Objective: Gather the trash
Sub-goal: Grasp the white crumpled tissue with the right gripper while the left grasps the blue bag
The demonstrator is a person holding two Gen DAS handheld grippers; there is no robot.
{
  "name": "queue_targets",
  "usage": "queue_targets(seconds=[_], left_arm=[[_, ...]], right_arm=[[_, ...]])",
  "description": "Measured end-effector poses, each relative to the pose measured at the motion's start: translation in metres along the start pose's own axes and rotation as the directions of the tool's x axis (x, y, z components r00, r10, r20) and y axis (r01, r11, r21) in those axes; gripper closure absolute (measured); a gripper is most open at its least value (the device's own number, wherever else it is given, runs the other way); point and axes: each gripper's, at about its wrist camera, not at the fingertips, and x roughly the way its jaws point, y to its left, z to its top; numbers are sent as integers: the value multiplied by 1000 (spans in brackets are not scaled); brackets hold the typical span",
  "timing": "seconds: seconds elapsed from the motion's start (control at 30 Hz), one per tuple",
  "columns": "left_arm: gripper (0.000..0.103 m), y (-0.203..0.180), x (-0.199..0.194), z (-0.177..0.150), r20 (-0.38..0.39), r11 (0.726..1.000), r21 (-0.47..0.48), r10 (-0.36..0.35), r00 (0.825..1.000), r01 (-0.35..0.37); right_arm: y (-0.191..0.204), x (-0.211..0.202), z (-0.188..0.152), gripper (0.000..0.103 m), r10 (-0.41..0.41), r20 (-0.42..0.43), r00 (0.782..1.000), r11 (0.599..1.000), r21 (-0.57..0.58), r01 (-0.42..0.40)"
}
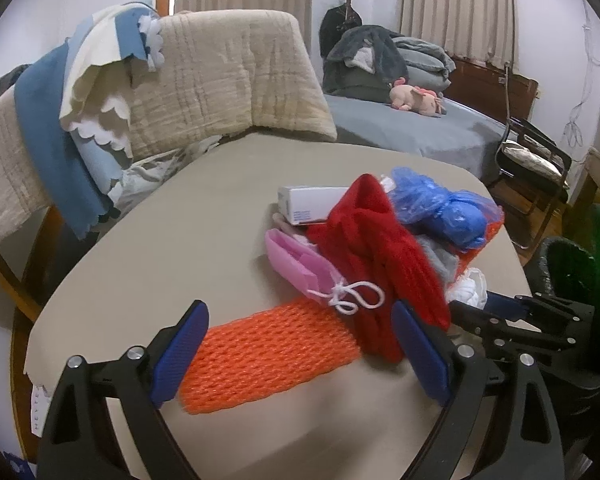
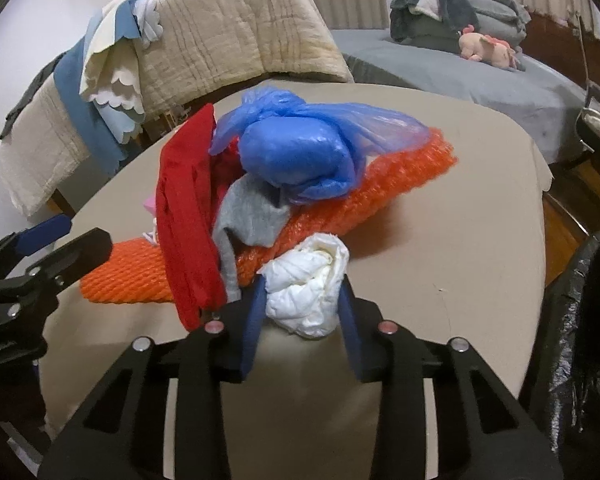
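A trash pile sits on the beige table (image 1: pixel 160 240): an orange foam net (image 1: pixel 268 356), a red cloth (image 1: pixel 376 256), a tied blue plastic bag (image 2: pixel 300 148), a grey rag (image 2: pixel 252 220), a pink pouch (image 1: pixel 296 264) and a white box (image 1: pixel 312 204). My left gripper (image 1: pixel 300 312) is open, its blue pads standing either side of the orange net without touching it. At the pile's near edge, my right gripper (image 2: pixel 302 300) is shut on a crumpled white paper wad (image 2: pixel 308 276), one pad against each side. The wad rests on the table.
A bin lined with a black bag (image 2: pixel 580 320) stands off the table's right edge. Chairs draped with a beige quilt (image 1: pixel 228 76) and blue cloths stand behind the table. Further back are a grey bed (image 1: pixel 432 128) and a metal-framed chair (image 1: pixel 532 160).
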Motion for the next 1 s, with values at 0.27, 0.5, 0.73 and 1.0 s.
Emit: queue_targets(seconds=[0.27, 0.5, 0.73, 1.0], left_arm=[[21, -28, -1, 12, 19, 998, 22, -59, 998, 59], [30, -62, 9, 31, 44, 989, 72, -132, 990, 129], [34, -98, 26, 47, 62, 978, 116, -181, 982, 173], [54, -120, 62, 49, 0, 972, 139, -193, 981, 191]], right_arm=[[-18, -30, 0, 70, -61, 38, 997, 998, -7, 61], [-55, -50, 4, 70, -123, 62, 991, 991, 59, 119], [-83, -62, 13, 70, -181, 94, 979, 981, 85, 173], [-108, -60, 12, 70, -203, 90, 975, 974, 122, 191]])
